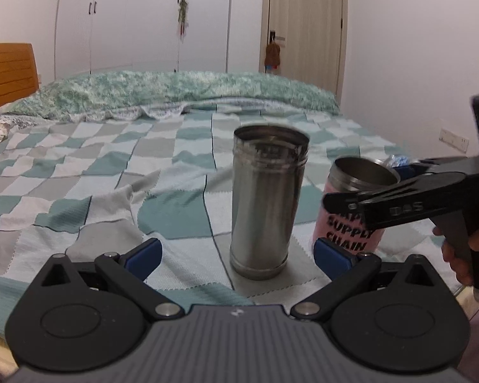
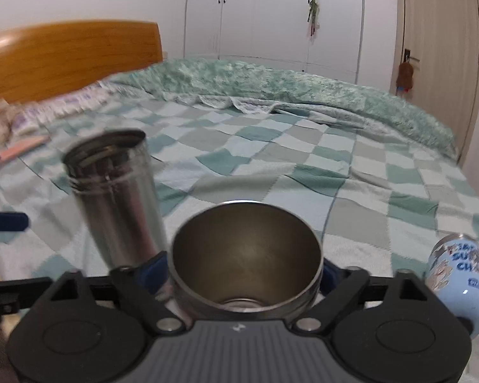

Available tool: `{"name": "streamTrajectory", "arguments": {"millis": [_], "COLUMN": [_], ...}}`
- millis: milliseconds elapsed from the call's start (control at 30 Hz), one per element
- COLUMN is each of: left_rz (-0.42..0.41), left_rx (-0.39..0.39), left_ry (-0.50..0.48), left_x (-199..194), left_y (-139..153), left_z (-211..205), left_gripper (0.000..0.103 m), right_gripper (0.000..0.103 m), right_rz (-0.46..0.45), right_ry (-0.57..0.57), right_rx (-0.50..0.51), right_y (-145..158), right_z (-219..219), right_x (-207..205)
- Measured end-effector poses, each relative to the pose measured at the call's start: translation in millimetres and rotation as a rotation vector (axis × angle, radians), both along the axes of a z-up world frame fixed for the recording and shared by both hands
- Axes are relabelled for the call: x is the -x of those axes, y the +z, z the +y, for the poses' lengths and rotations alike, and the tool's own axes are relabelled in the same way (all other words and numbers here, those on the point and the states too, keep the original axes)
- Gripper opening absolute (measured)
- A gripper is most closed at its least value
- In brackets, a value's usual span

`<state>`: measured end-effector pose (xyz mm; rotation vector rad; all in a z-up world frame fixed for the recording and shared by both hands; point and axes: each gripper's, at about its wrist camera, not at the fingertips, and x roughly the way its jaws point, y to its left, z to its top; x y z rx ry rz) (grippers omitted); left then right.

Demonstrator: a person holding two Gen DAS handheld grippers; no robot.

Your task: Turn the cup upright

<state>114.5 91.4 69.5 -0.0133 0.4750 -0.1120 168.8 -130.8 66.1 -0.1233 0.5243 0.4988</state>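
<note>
A tall steel cup [image 1: 266, 199] stands upright, mouth up, on the checked bed cover [image 1: 95, 172]. My left gripper [image 1: 238, 257] is open just in front of it, its blue pads either side and apart from it. A pink cup with black lettering [image 1: 351, 210] is held nearly upright, mouth up, to the right of the steel cup. My right gripper [image 2: 244, 274] is shut on this pink cup, whose open steel mouth [image 2: 246, 252] fills the right wrist view. The steel cup also shows in the right wrist view [image 2: 115, 198], to the left.
A light blue printed cup [image 2: 459, 281] lies on its side at the right, near the bed's edge. A green fluffy blanket [image 1: 175, 92] is piled at the back. An orange headboard [image 2: 70, 60] stands at the left, with wardrobe doors and a door behind.
</note>
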Motion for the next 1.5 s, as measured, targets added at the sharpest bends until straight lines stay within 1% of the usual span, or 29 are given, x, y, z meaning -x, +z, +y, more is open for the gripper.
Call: {"name": "streamTrajectory", "arguments": {"millis": [167, 267, 367, 433, 567, 633, 700, 800, 933, 1100, 1500], "left_rz": [-0.096, -0.17, -0.219, -0.24, -0.264, -0.29, -0.292, -0.316, -0.324, -0.324, -0.328], "left_rx": [0.044, 0.072, 0.084, 0.087, 0.076, 0.067, 0.063, 0.063, 0.058, 0.063, 0.059], "left_ry": [0.001, 0.007, 0.014, 0.016, 0.047, 0.066, 0.08, 0.083, 0.087, 0.086, 0.081], "left_x": [24, 46, 63, 74, 89, 93, 93, 97, 98, 100, 101], "left_y": [7, 5, -4, -17, -42, -53, -57, -56, -56, -58, -58], "left_z": [-11, -24, -39, -51, -69, -77, -82, -84, -85, -85, -85], "left_gripper": [0.103, 0.103, 0.103, 0.103, 0.103, 0.103, 0.103, 0.103, 0.103, 0.103, 0.103], "right_gripper": [0.103, 0.103, 0.103, 0.103, 0.103, 0.103, 0.103, 0.103, 0.103, 0.103, 0.103], "right_rz": [-0.128, -0.203, -0.246, -0.264, -0.301, -0.321, -0.33, -0.33, -0.371, -0.379, -0.383], "right_ry": [-0.002, -0.022, -0.054, -0.074, -0.117, -0.129, -0.139, -0.146, -0.158, -0.168, -0.17], "right_rx": [-0.097, -0.131, -0.138, -0.133, -0.097, -0.083, -0.069, -0.077, -0.088, -0.103, -0.102], "right_y": [14, 14, 5, -3, -24, -33, -43, -53, -53, -52, -53], "right_z": [-38, -68, -95, -111, -135, -143, -149, -153, -158, -161, -162], "right_x": [44, 77, 107, 126, 158, 168, 176, 183, 193, 195, 194]}}
